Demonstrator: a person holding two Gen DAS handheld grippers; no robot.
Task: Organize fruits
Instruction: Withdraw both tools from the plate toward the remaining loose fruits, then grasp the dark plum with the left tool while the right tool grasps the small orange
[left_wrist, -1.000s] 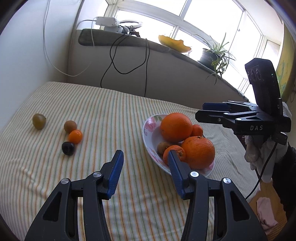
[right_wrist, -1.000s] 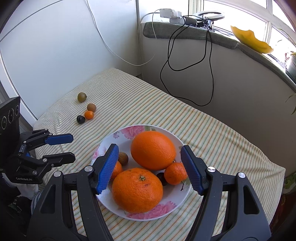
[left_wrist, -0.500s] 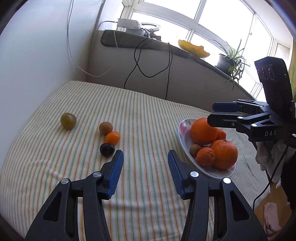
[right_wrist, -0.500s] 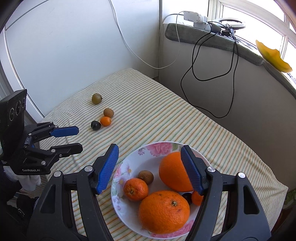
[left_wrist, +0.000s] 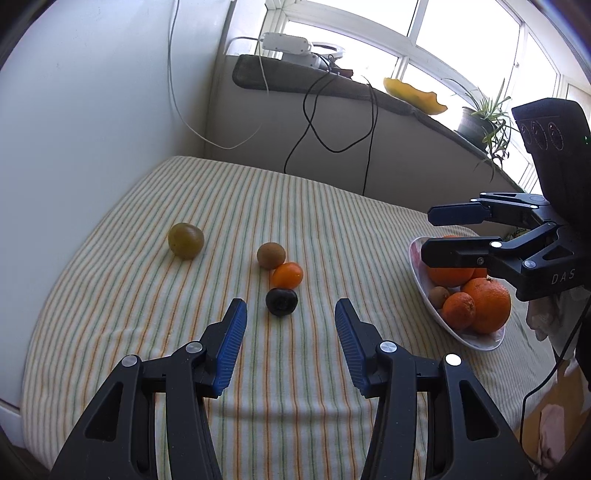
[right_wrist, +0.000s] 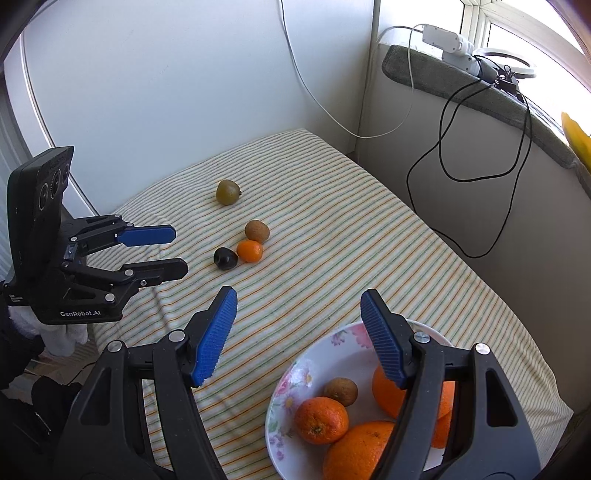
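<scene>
Four loose fruits lie on the striped cloth (left_wrist: 314, 221): a green fruit (left_wrist: 185, 240), a brown kiwi (left_wrist: 271, 255), a small orange mandarin (left_wrist: 287, 275) and a dark plum (left_wrist: 282, 301). My left gripper (left_wrist: 290, 317) hovers open just short of the plum, nothing between its fingers. A floral white plate (right_wrist: 314, 358) holds oranges (right_wrist: 320, 419) and a kiwi (right_wrist: 340, 391). My right gripper (right_wrist: 299, 314) stands open above the plate's near-left rim, empty. In the right wrist view the left gripper (right_wrist: 175, 251) shows at the left, beside the plum (right_wrist: 225, 258).
Black and white cables (left_wrist: 332, 122) hang down the back wall from a grey sill (left_wrist: 295, 79) with a power strip. A potted plant (left_wrist: 480, 122) and a yellow dish (left_wrist: 413, 96) stand on the sill. The table edge drops off at the right, past the plate (left_wrist: 421, 273).
Both grippers have swung left across the table, away from the plate toward the loose fruits. The plum now sits just ahead of the left gripper's fingers. Jaw widths look unchanged.
</scene>
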